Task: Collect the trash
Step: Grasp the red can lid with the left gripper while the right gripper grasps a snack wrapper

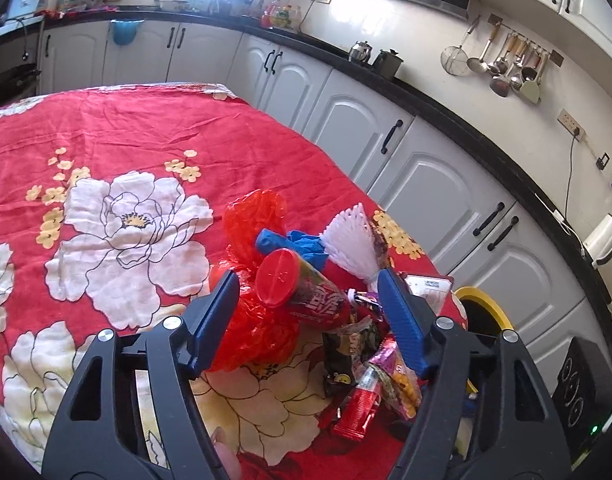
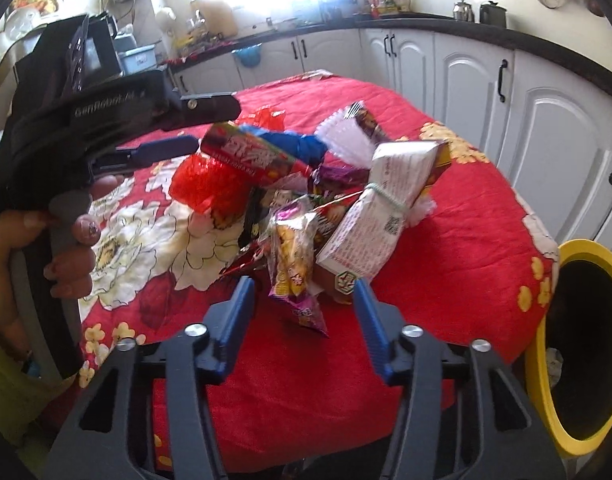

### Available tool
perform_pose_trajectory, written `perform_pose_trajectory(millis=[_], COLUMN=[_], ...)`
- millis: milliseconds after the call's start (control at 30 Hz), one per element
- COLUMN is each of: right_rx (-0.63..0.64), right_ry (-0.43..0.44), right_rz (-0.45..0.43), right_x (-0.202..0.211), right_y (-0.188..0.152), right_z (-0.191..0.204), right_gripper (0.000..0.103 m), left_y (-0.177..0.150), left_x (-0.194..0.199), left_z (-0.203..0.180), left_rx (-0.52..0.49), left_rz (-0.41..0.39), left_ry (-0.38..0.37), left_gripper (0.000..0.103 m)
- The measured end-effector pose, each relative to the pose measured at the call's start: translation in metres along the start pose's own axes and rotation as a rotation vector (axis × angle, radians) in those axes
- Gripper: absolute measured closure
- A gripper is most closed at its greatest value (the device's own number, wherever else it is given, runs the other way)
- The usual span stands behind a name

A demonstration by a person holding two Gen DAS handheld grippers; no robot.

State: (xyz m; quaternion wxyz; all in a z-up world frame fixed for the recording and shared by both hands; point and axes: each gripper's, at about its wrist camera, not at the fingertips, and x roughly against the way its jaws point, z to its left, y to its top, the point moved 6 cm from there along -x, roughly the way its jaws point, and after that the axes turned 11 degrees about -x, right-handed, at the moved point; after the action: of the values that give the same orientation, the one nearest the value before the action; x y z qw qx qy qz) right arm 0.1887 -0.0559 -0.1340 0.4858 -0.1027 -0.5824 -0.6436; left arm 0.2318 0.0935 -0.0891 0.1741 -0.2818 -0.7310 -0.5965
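Note:
A heap of trash lies near the table's right edge: a red canister (image 1: 302, 290) (image 2: 254, 154), a crumpled red plastic bag (image 1: 254, 320) (image 2: 210, 184), a blue glove (image 1: 294, 242), white foam netting (image 1: 355, 240) (image 2: 345, 136), snack wrappers (image 1: 389, 376) (image 2: 294, 264) and a white carton (image 2: 369, 220). My left gripper (image 1: 309, 284) is open, its jaws standing either side of the canister and red bag. My right gripper (image 2: 304, 292) is open just before the wrappers and carton. The left gripper's body (image 2: 106, 120) shows at left in the right wrist view.
A yellow-rimmed bin (image 2: 581, 344) (image 1: 485, 312) stands beside the table's right edge. The table carries a red floral cloth (image 1: 126, 184). White cabinets (image 1: 425, 176) and a black counter run behind. A black speaker (image 1: 581, 396) sits on the floor at right.

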Motion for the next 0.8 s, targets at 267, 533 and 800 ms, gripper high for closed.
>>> perform_pose_trajectory(millis=[267,533,800], right_rx=[-0.003,-0.033,-0.053], right_ry=[0.009,0.015,0.026], right_rz=[0.019,0.009,-0.012], right_x=[-0.006,-0.001,0.009], right_y=[-0.007,-0.007,-0.006], right_z=[0.001,-0.003,-0.004], right_gripper=[0.080,0.081,0.081], left_y=[0.000,0.002,0.003], left_x=[-0.005,-0.009,-0.006], left_z=[0.003,-0.004,-0.016], left_rx=[0.008,-0.011,-0.069], left_rz=[0.002,0.003,-0.003], left_ry=[-0.009,-0.022,-0.011], left_gripper=[0.040,0.047,0.062])
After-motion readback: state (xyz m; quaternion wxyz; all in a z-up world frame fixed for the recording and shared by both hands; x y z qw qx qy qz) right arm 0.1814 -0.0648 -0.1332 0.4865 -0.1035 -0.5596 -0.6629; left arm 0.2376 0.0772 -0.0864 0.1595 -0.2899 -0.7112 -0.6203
